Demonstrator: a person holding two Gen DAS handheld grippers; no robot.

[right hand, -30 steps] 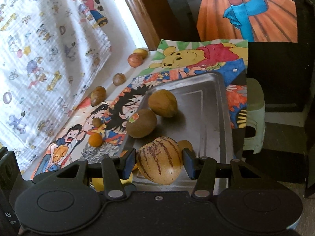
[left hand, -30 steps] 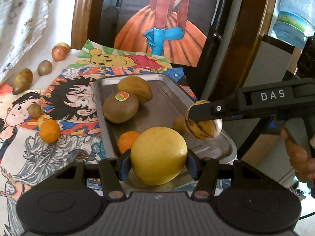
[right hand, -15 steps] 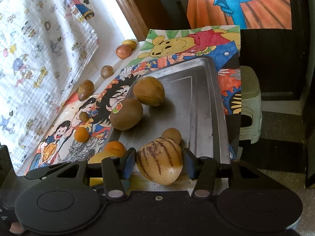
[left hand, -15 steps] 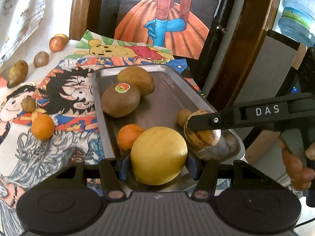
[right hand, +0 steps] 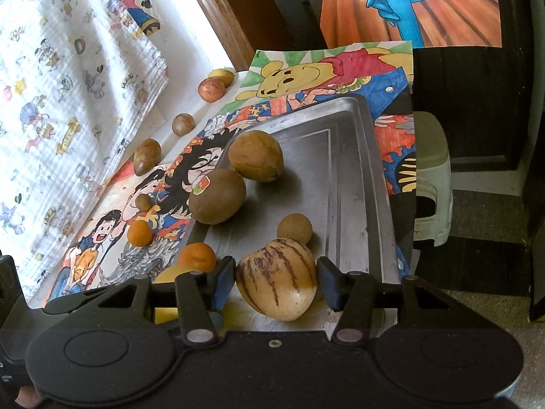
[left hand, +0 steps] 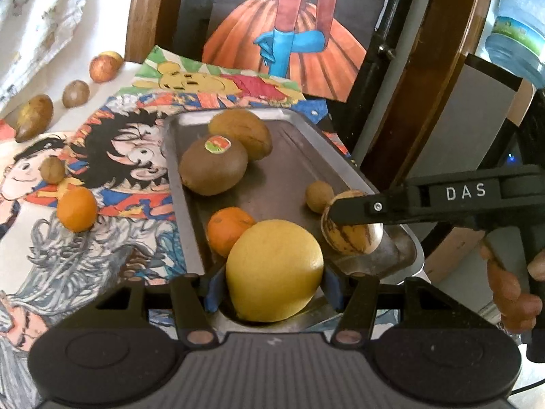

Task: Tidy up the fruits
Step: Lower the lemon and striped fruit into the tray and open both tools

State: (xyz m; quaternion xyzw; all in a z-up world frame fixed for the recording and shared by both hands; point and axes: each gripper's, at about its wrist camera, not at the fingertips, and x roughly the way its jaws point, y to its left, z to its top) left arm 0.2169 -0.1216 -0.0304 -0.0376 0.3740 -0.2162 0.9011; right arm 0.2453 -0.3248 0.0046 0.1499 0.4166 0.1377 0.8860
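Over the tray [left hand: 344, 170], both grippers clamp fruit.

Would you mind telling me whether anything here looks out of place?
Several fruits lie outside the metal tray, including a small orange and a brown fruit on the drawings. Nothing looks spilled or damaged.

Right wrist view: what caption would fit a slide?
Tongs grip a purple-striped yellow fruit over a metal tray of fruit.

Near end of the tray [right hand: 357, 156] is packed: yellow fruit [left hand: 274, 269], orange [left hand: 229, 230], striped fruit [right hand: 277, 279] and a small brown ball [right hand: 294, 229]. Two big brown fruits [right hand: 218, 195] hog the left side. The far right stretch is bare metal, easy pass.
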